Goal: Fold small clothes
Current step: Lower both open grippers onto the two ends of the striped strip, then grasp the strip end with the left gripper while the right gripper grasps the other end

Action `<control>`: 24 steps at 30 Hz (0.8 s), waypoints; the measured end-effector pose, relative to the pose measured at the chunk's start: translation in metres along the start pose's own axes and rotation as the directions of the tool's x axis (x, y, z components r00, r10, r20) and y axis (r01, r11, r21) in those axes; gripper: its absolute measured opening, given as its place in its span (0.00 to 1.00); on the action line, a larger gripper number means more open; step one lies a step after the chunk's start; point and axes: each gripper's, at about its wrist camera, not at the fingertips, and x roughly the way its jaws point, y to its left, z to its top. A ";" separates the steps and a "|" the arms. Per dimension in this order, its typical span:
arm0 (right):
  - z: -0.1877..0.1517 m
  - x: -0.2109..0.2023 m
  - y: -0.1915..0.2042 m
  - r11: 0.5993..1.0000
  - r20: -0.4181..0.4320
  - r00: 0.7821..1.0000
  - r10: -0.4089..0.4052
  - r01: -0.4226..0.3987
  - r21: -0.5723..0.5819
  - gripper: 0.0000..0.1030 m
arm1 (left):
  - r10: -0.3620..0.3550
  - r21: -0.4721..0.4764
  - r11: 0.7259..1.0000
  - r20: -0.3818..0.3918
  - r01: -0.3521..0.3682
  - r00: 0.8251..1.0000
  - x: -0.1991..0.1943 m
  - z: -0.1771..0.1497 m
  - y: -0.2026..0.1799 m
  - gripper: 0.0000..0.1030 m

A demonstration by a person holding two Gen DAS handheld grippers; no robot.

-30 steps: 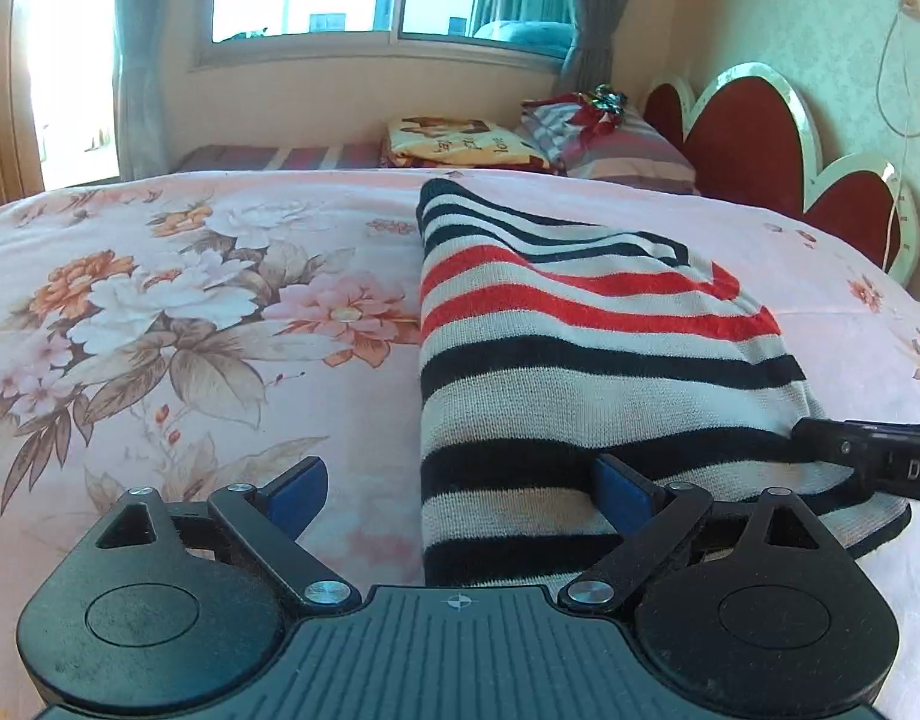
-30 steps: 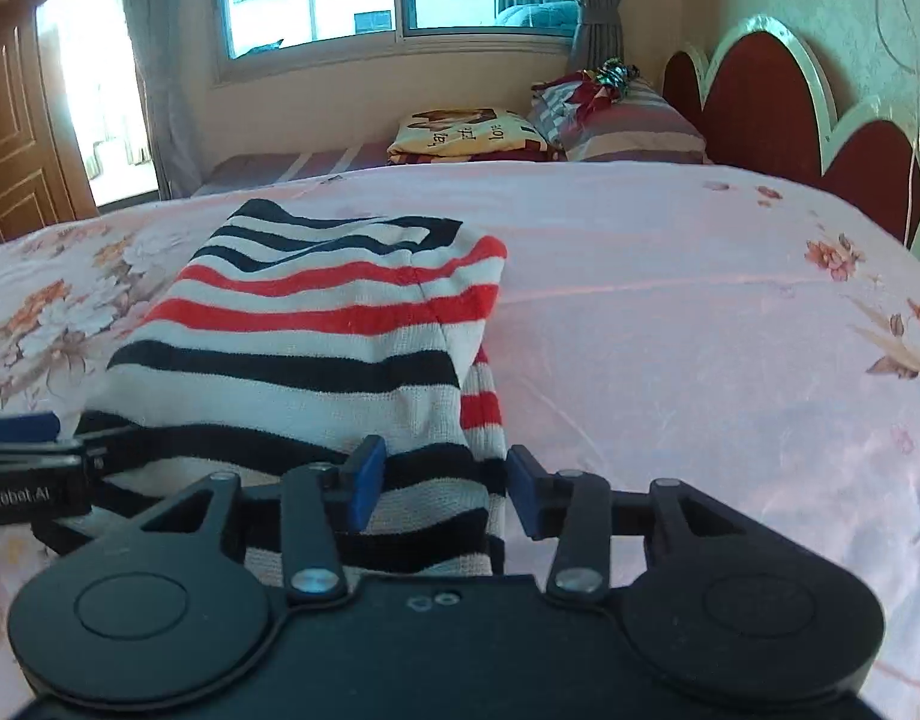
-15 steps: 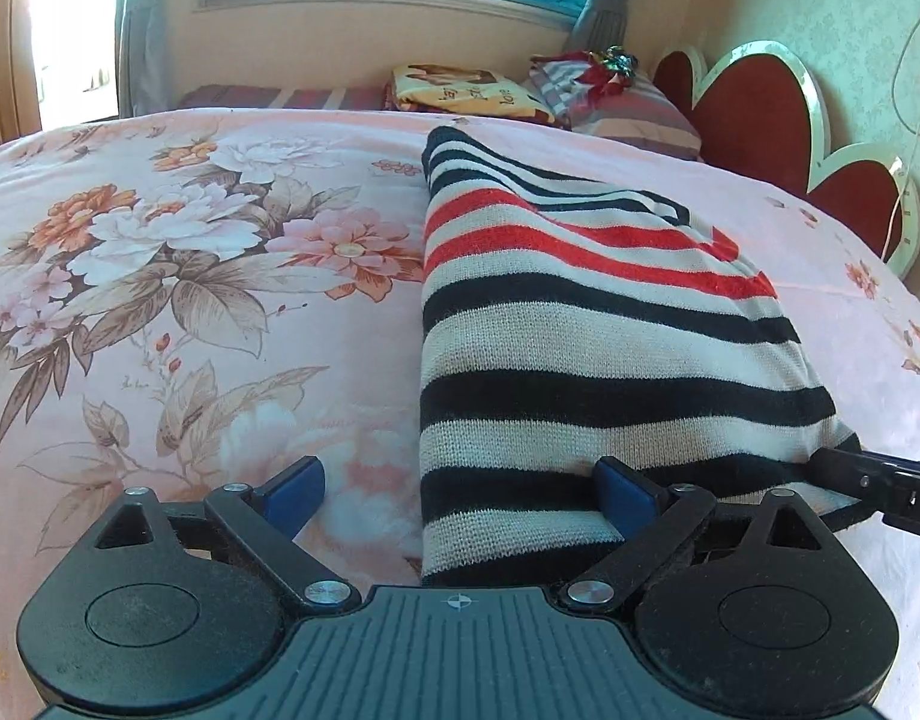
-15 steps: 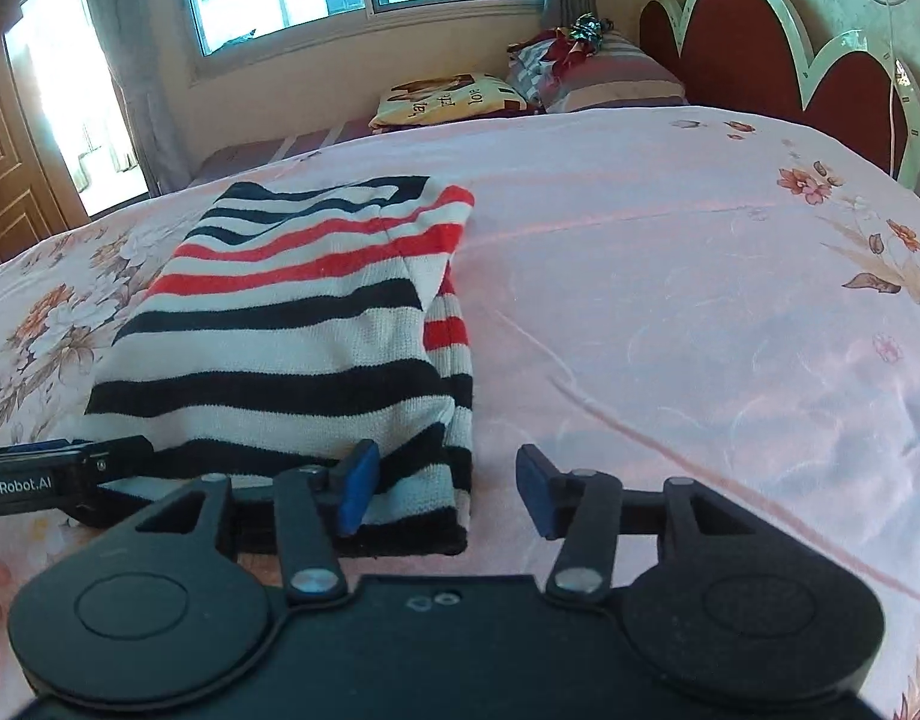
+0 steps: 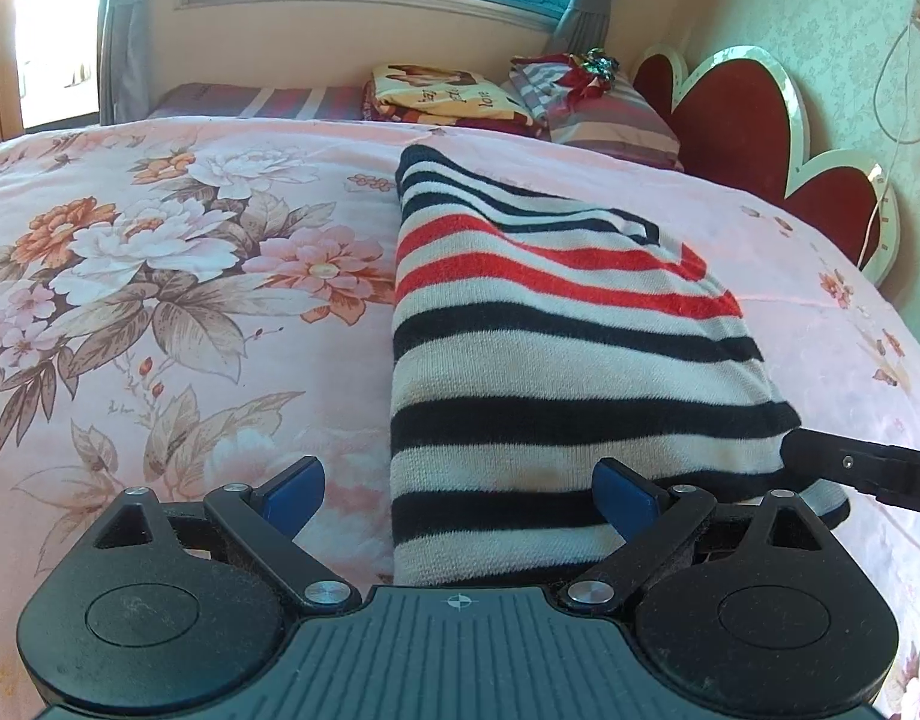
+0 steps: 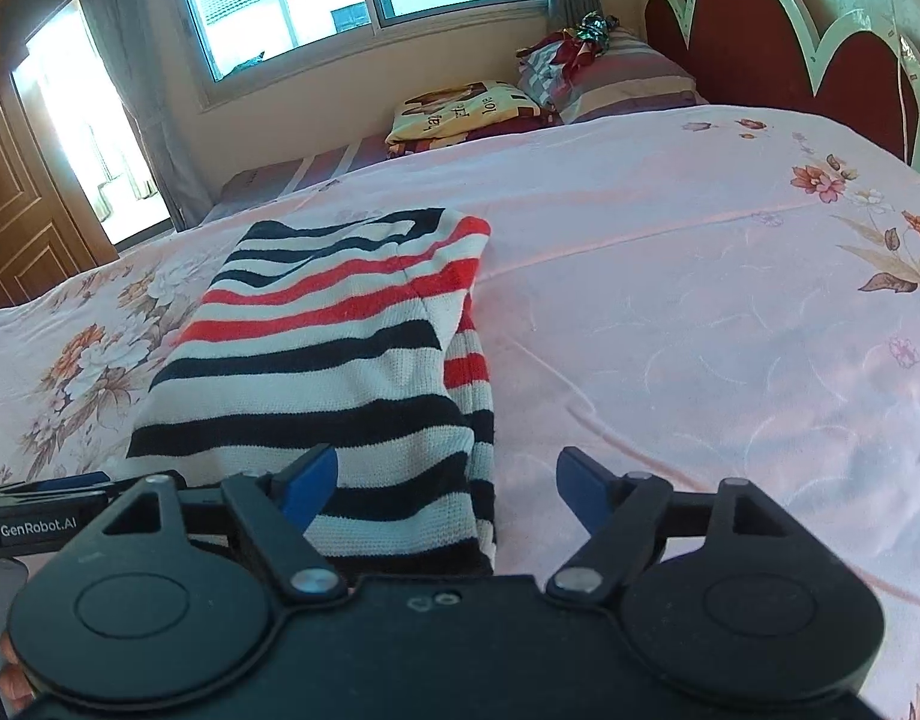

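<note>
Striped knit, one item: my small sweater (image 5: 556,360), banded in black, cream and red, lies flat on the pink floral bedspread (image 5: 159,300), already folded into a long narrow panel. Long axis: runs straight away from me, from the near edge of the bed toward the far edge where the pillows (image 6: 610,78) sit beside the headboard (image 6: 760,48). Near end: the black-edged hem, directly under both my tools. Left gripper (image 5: 456,495): jaws spread wide, holding nothing; its right pad (image 5: 625,495) rests over the knit, its left pad (image 5: 294,489) over bare bedspread, so it straddles the sweater's left edge at the near corner. Right gripper (image 6: 447,489): likewise wide open and empty; its left pad (image 6: 309,483) sits over the fabric, its right pad (image 6: 583,495) over bare sheet, straddling the right edge, where a second layer shows beneath the top one. Proximity: both are about equally close to the hem, one at each near corner; neither is nearer by any margin I can judge. Assessment: the next fold would likely carry this near end along the long axis toward the far collar end, both corners gripped together.
</note>
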 end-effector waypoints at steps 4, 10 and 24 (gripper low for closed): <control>0.010 0.008 -0.005 1.000 -0.010 1.000 0.022 -0.021 0.016 0.78 | 0.001 -0.030 1.000 -0.004 -0.001 1.000 0.006 0.009 0.006 0.92; 0.028 0.031 -0.012 0.998 -0.037 0.998 0.056 -0.054 0.041 0.81 | -0.048 -0.074 0.996 -0.046 0.045 0.998 0.028 0.024 0.014 0.92; 0.046 0.089 -0.015 0.959 -0.109 0.959 0.262 -0.247 0.138 0.63 | -0.197 -0.113 0.976 -0.076 0.187 0.978 0.061 0.043 0.003 0.77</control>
